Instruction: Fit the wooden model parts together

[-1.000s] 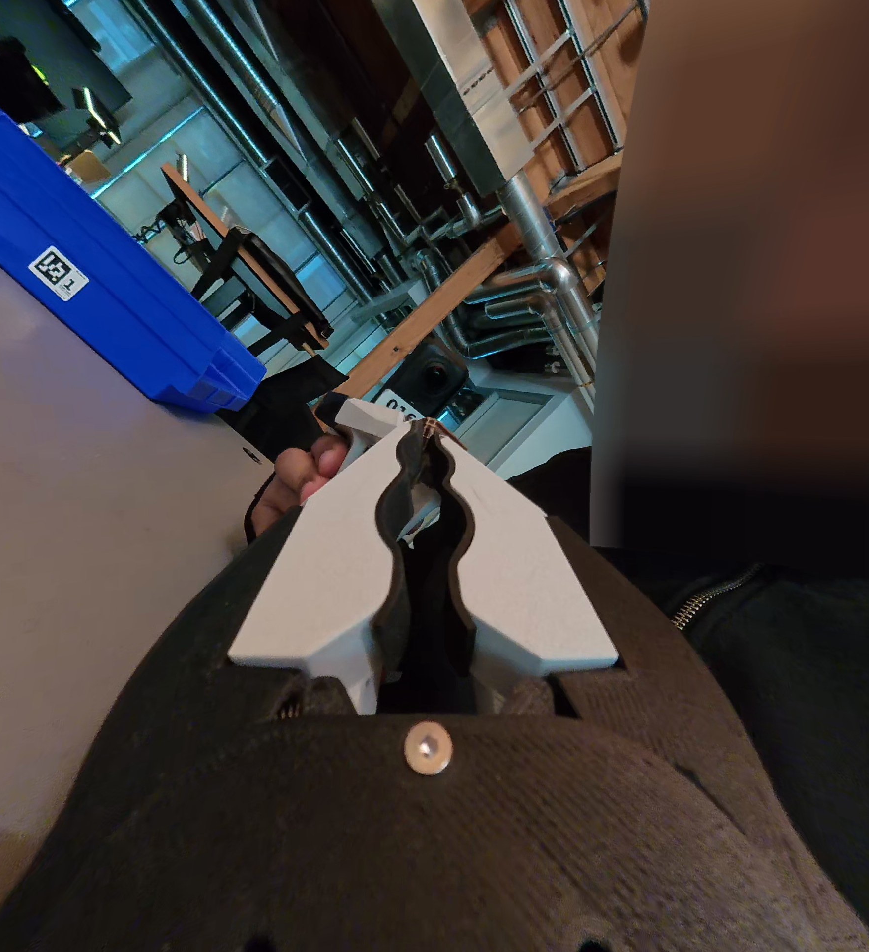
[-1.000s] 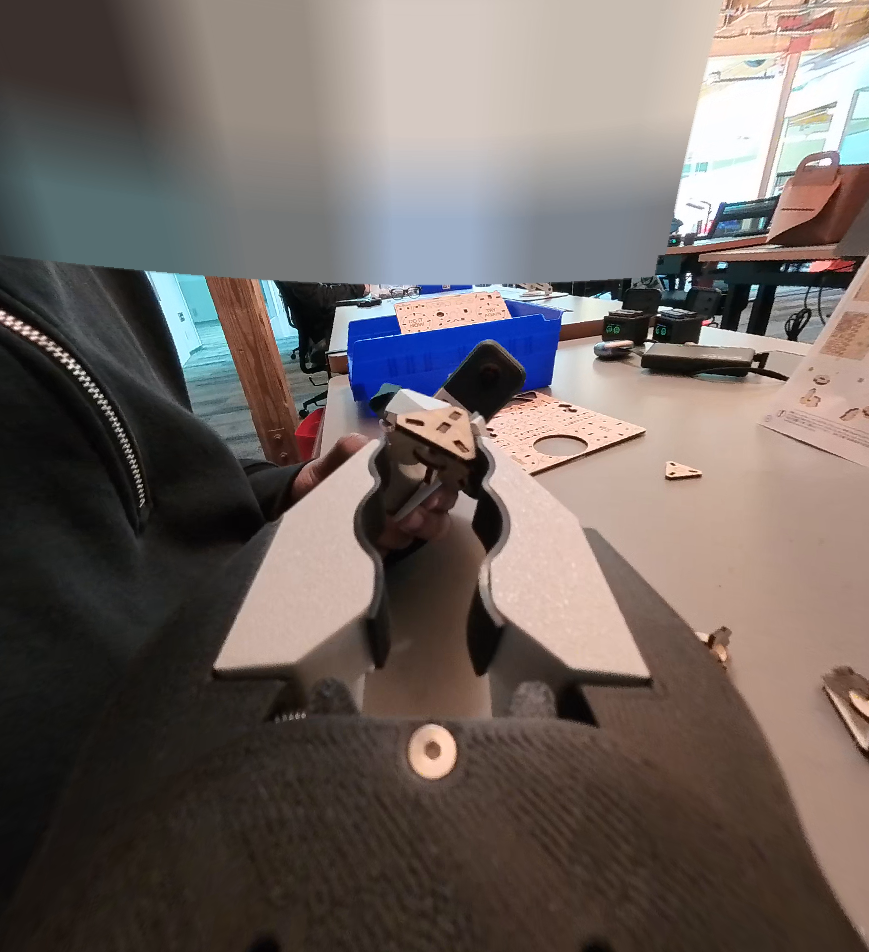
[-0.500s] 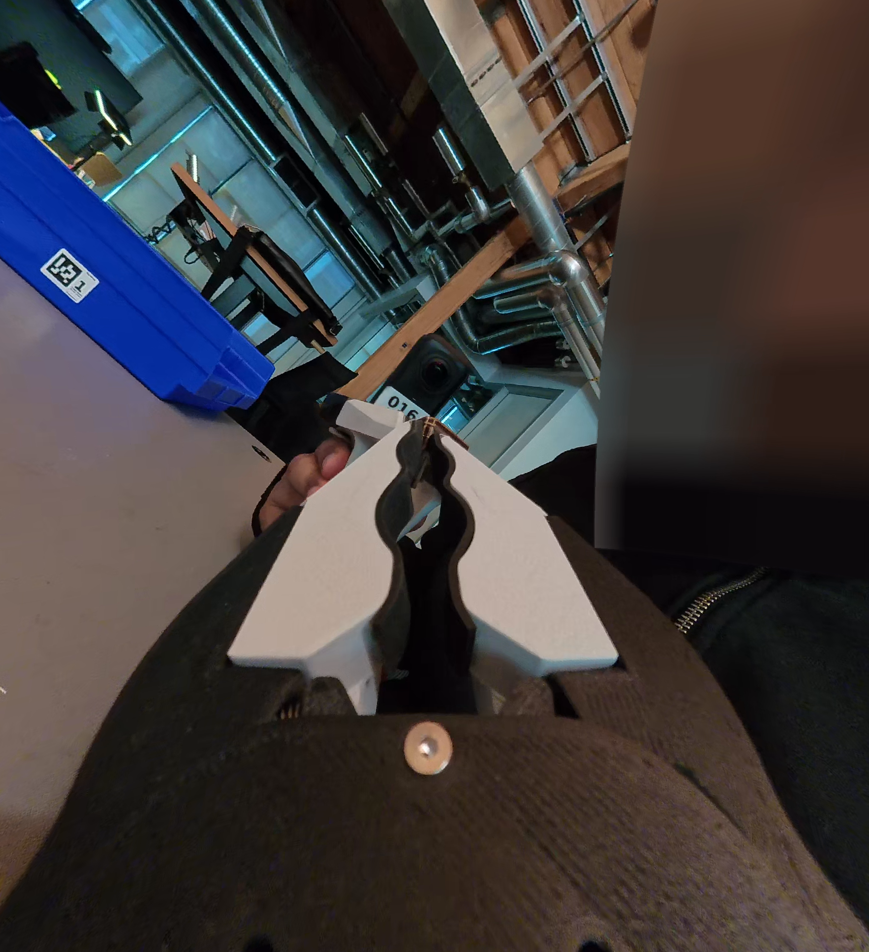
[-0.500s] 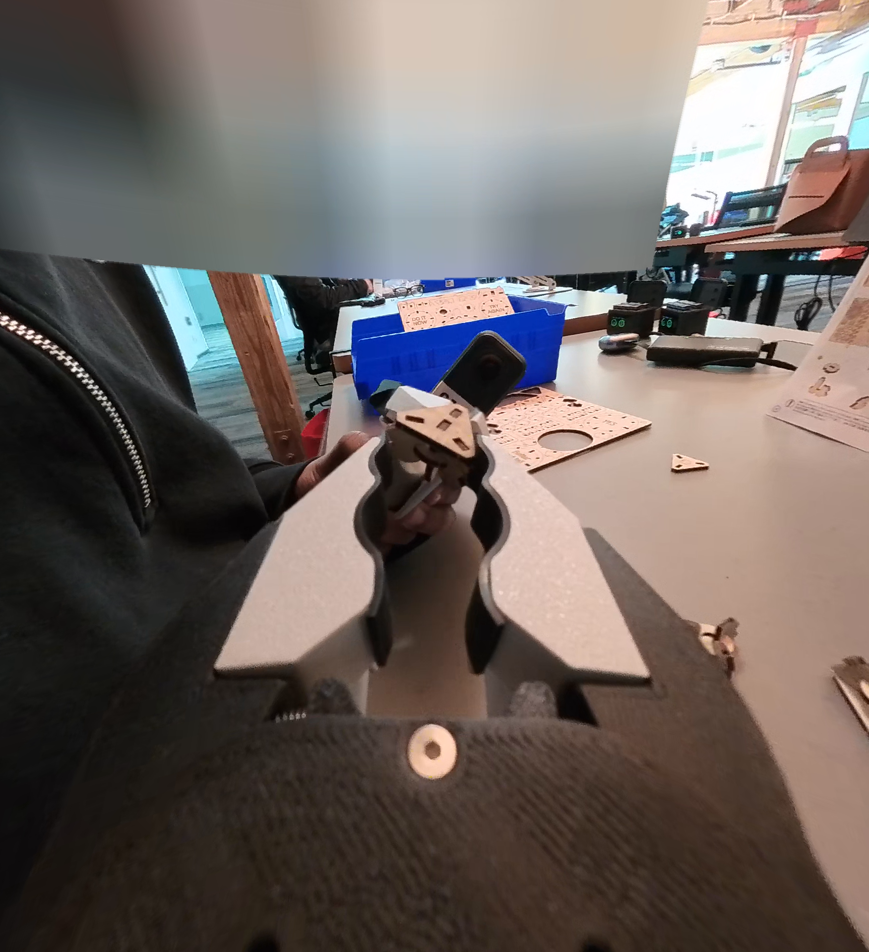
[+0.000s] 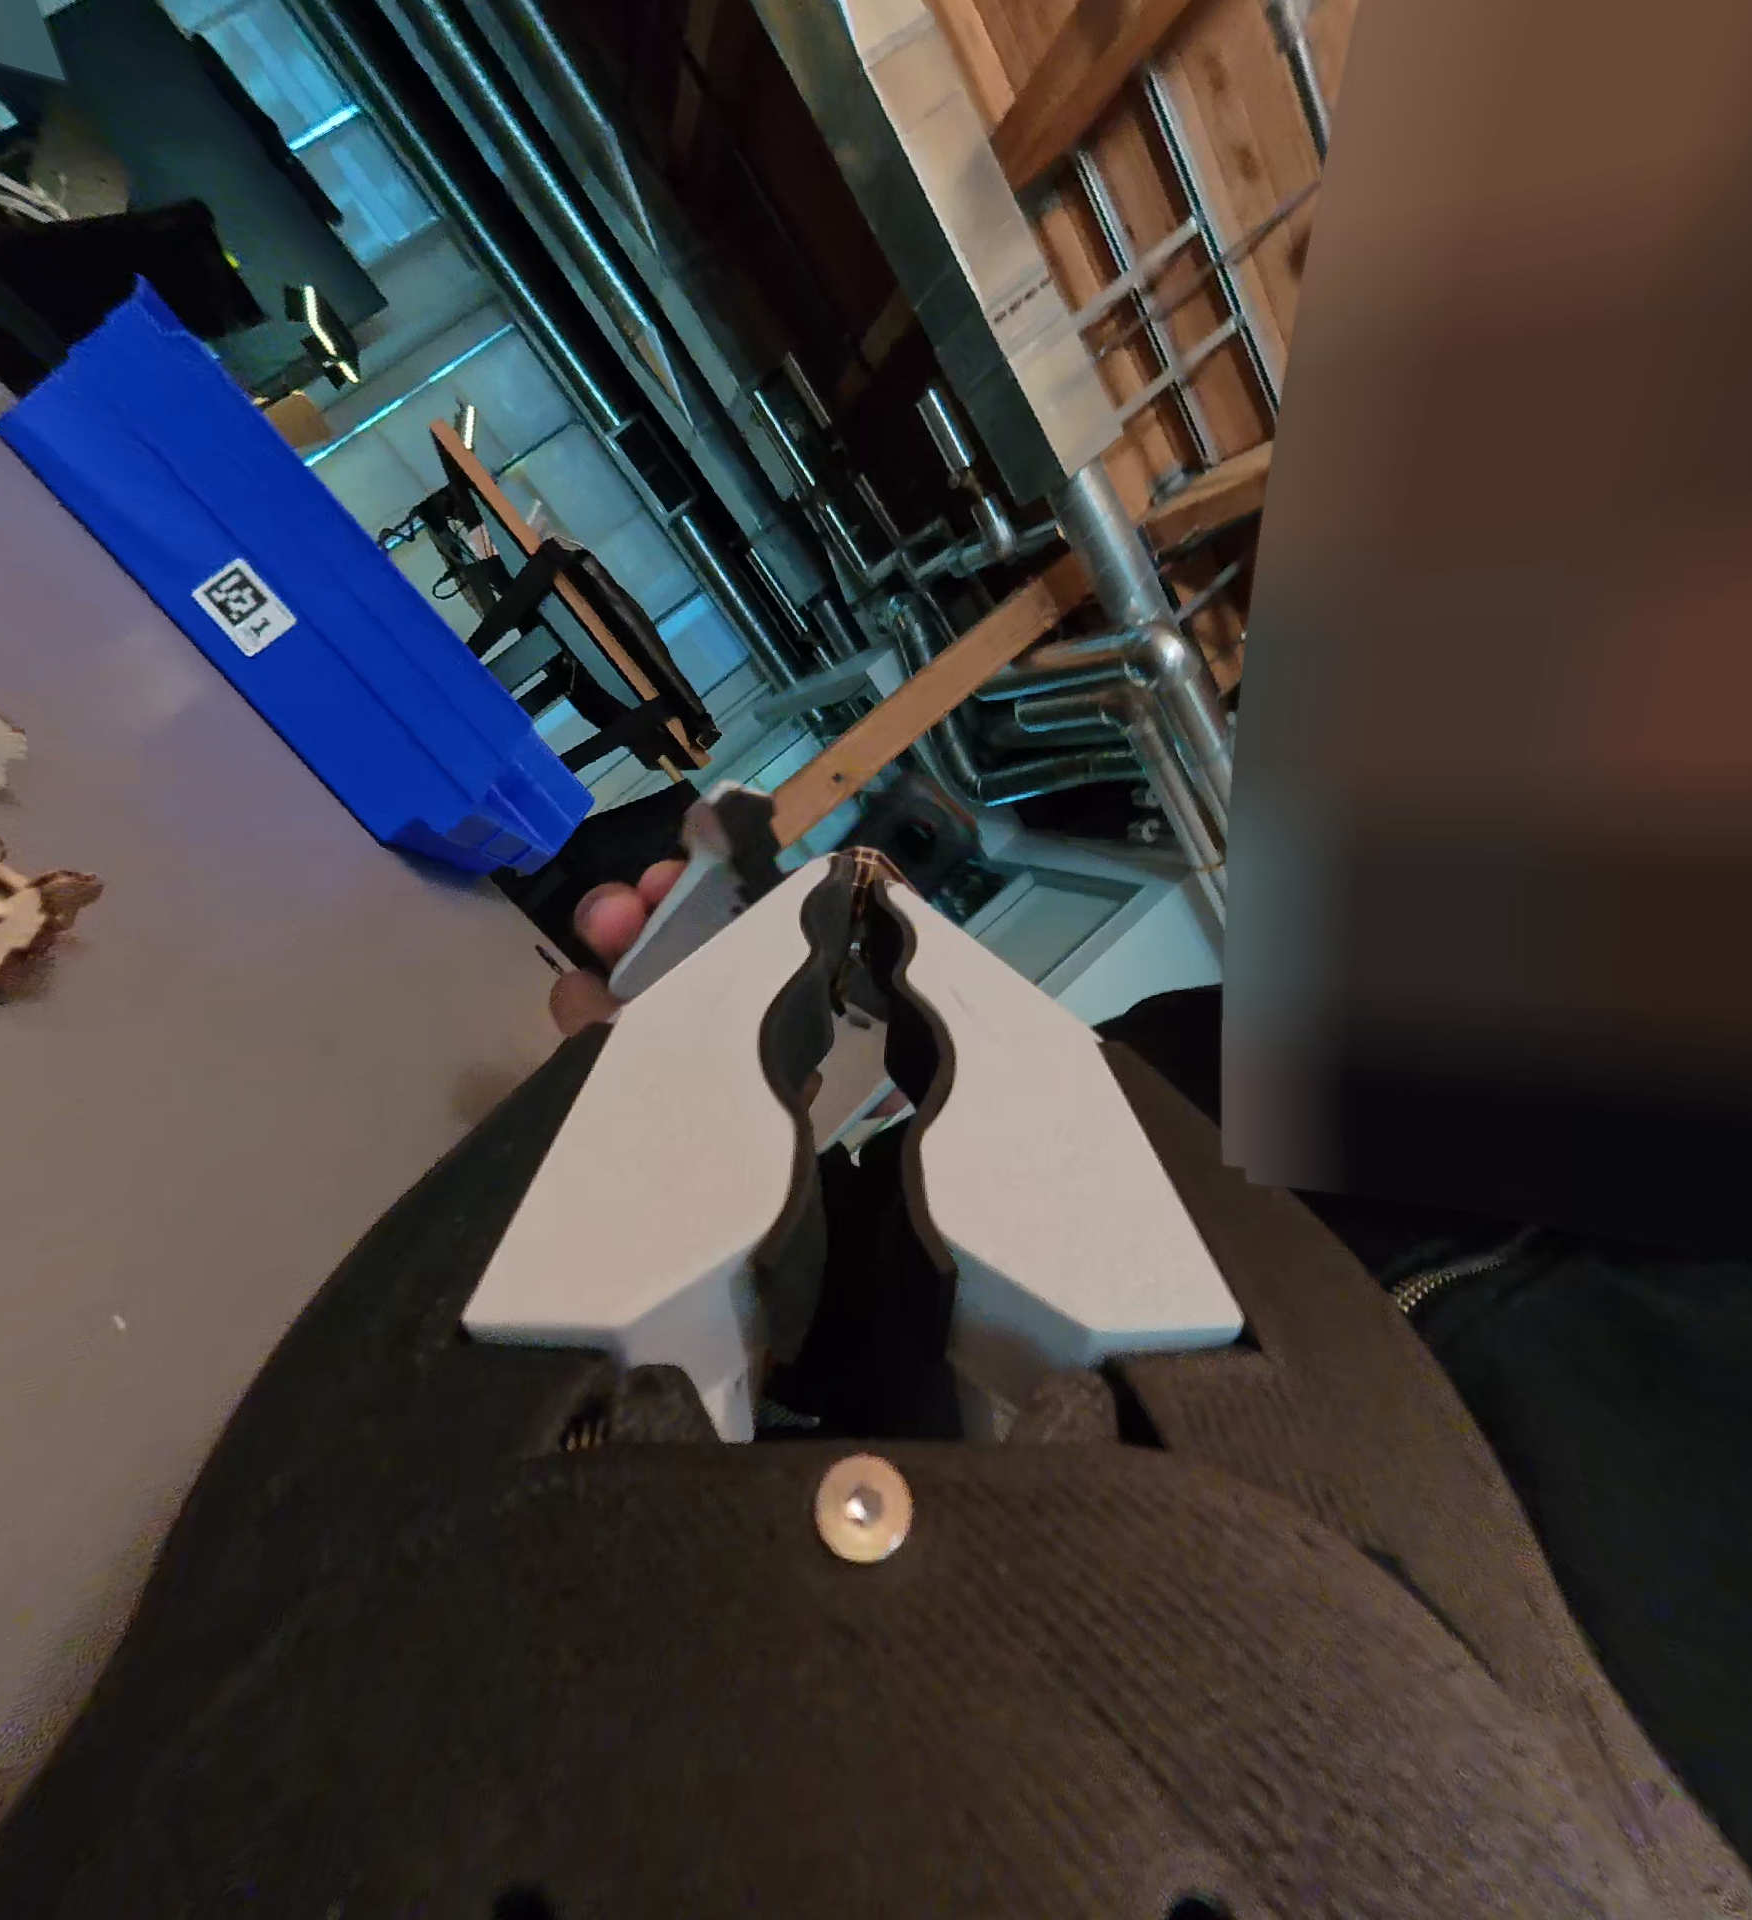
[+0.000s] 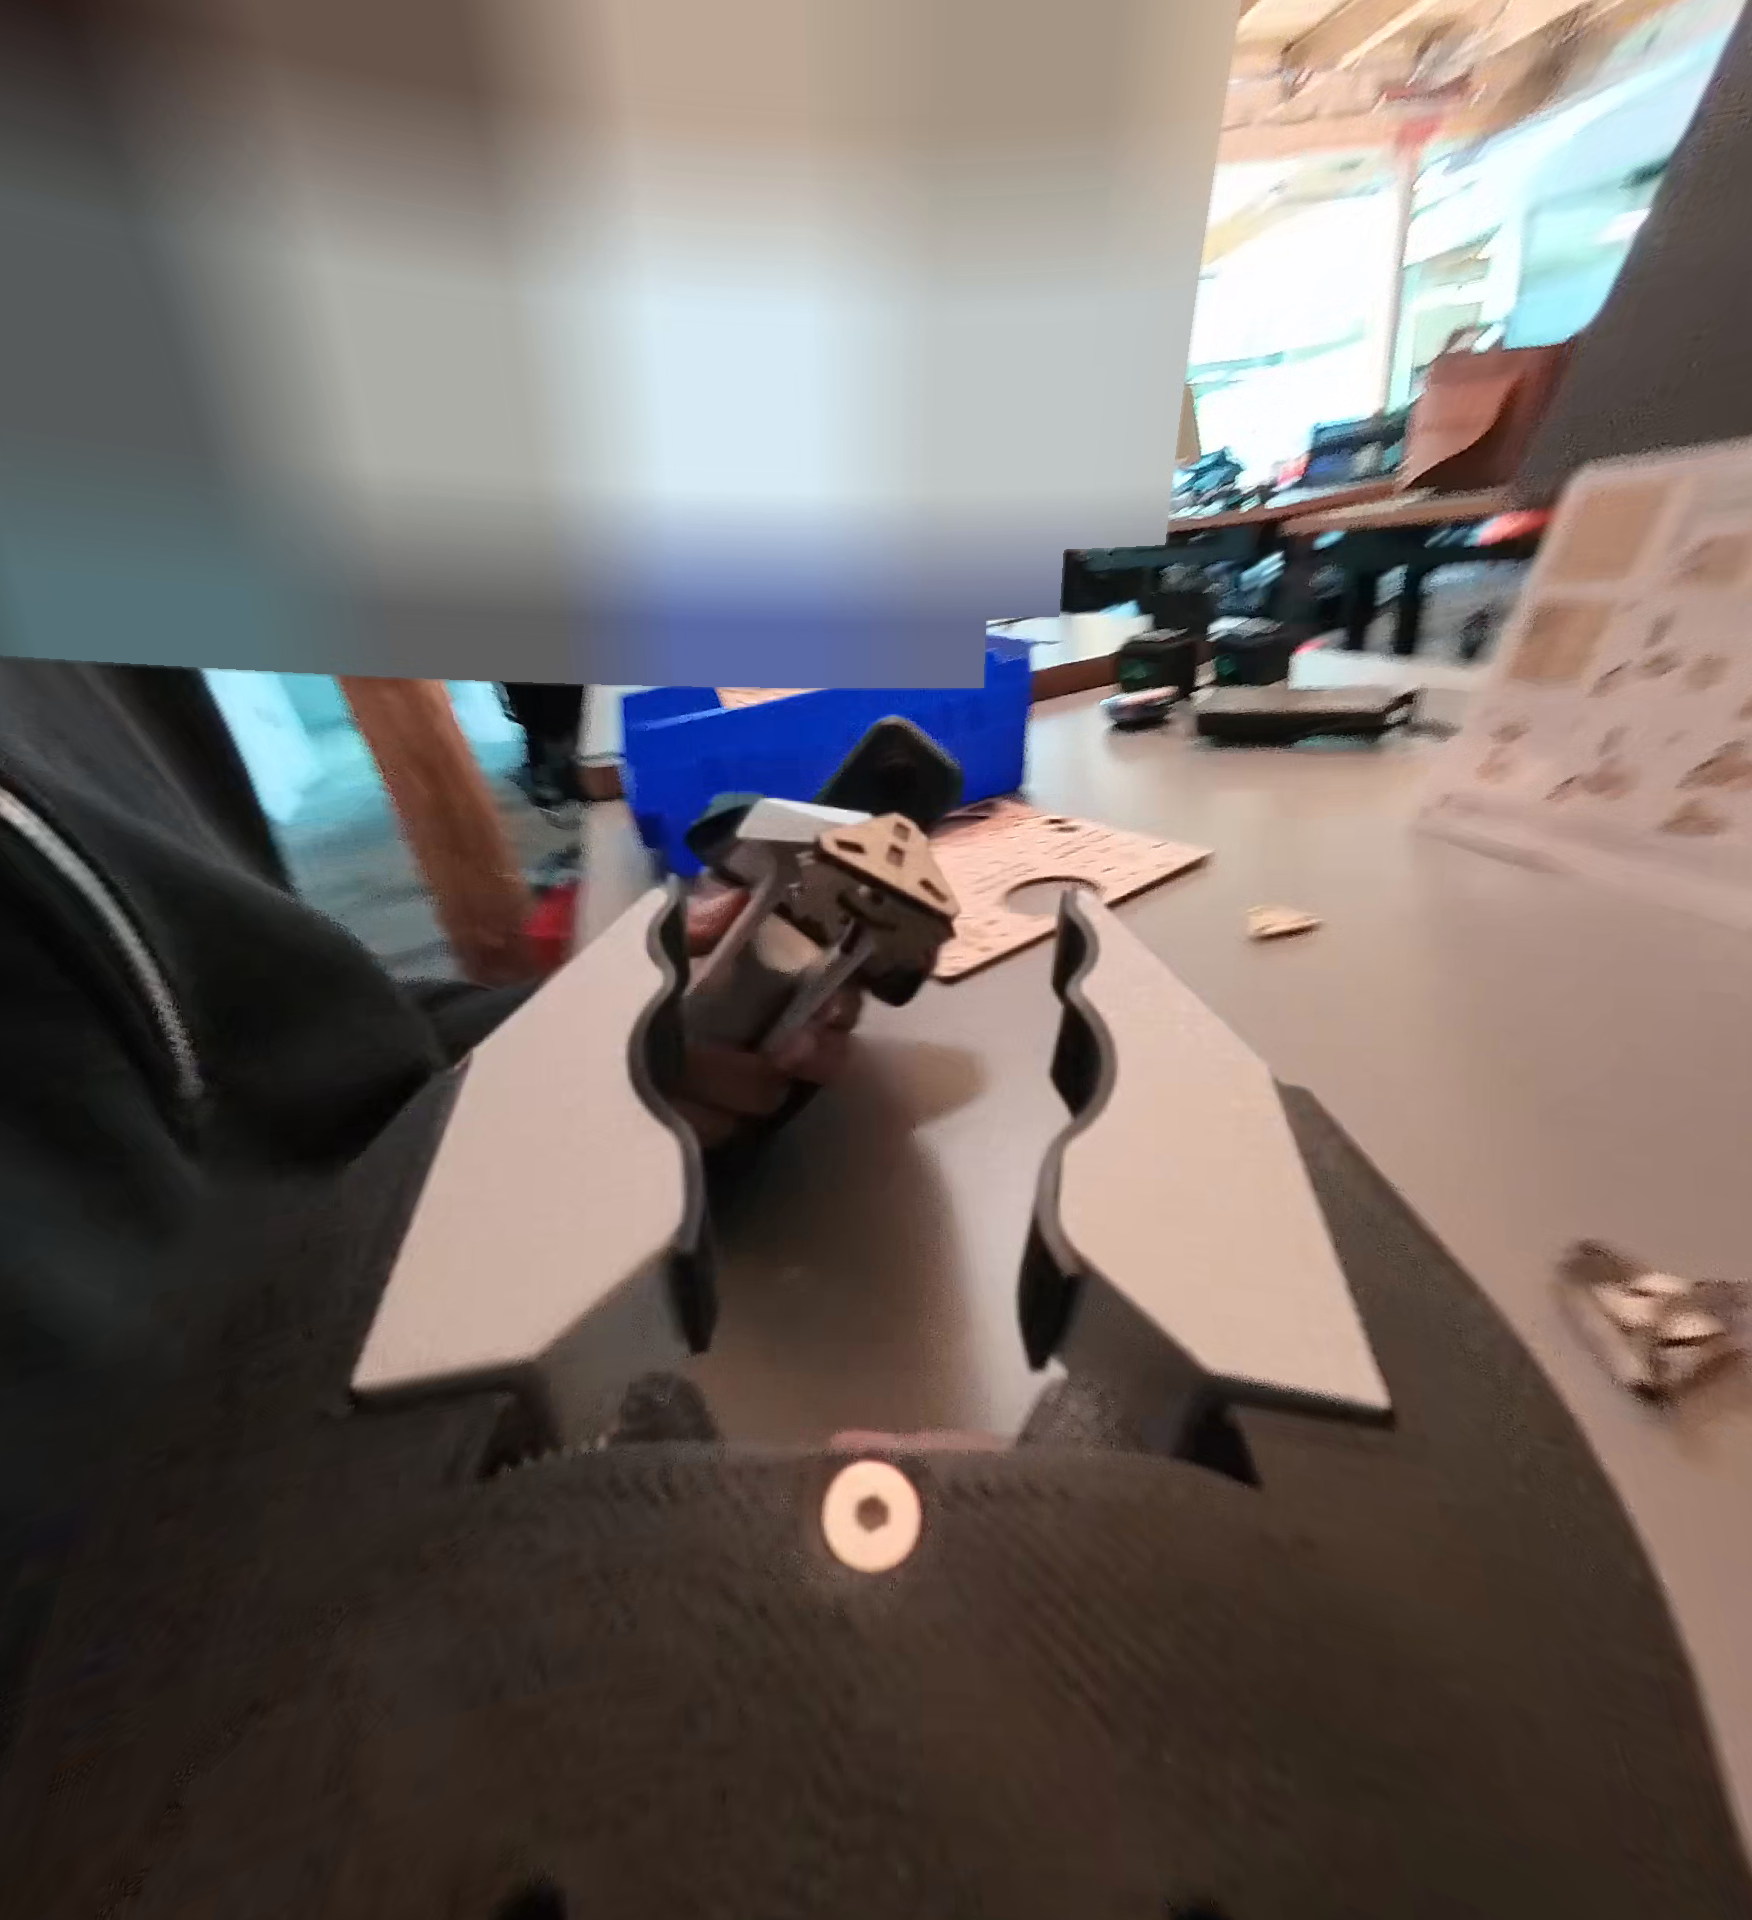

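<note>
Dim left view; right view motion-blurred, windows (image 6: 1298,301) perhaps overexposed.

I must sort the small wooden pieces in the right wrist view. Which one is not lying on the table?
The triangular wooden assembly, gripped edge-on by the left gripper above the grey table. The flat triangle and other pieces lie on it.

Blue bin (image 5: 280,613) and perforated wooden sheet (image 6: 1080,873) on grey table (image 6: 1371,1039).

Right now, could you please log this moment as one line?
left hand-held gripper: shut on wooden puzzle assembly | right hand-held gripper: open, holding nothing | blue bin: behind
</note>
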Demonstrator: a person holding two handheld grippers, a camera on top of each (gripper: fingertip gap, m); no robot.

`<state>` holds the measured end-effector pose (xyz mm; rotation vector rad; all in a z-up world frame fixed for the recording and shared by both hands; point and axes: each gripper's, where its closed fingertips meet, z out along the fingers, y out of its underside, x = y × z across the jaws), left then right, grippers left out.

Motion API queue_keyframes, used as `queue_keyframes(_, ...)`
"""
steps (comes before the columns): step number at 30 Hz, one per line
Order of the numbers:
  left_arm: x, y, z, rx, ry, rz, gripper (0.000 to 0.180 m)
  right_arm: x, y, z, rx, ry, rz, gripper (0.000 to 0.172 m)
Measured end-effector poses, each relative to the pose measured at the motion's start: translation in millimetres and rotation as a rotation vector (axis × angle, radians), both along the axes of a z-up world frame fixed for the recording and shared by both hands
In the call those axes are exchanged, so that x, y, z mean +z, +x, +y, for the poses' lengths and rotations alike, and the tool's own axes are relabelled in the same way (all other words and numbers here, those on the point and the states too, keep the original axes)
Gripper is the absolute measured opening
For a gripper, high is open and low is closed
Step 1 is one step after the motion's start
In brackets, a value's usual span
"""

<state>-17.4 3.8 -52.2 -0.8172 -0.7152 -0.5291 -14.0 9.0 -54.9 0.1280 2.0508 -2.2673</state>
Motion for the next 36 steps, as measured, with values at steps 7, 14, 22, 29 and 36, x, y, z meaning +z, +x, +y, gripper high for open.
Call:
queue_keyframes(7,-9,-6,3,0.003,-0.024,-0.072,0.003,1,-2,3,-0.217,0.075,0.539,0.047)
queue_keyframes(14,-12,-8,6,-0.005,-0.029,-0.099,0.003,-5,-5,-3,-0.309,0.125,0.809,0.027)
queue_keyframes(22,-9,-13,-3,0.069,-0.010,-0.073,0.036,7,-14,1,-0.222,0.050,0.408,0.016)
queue_keyframes(29,-6,-2,12,0.070,-0.129,0.040,0.039,5,-7,0,0.035,-0.022,-0.041,0.016)
queue_keyframes(36,-4,5,17,0.108,-0.224,0.133,0.023,4,-2,-1,0.145,-0.059,-0.204,0.016)
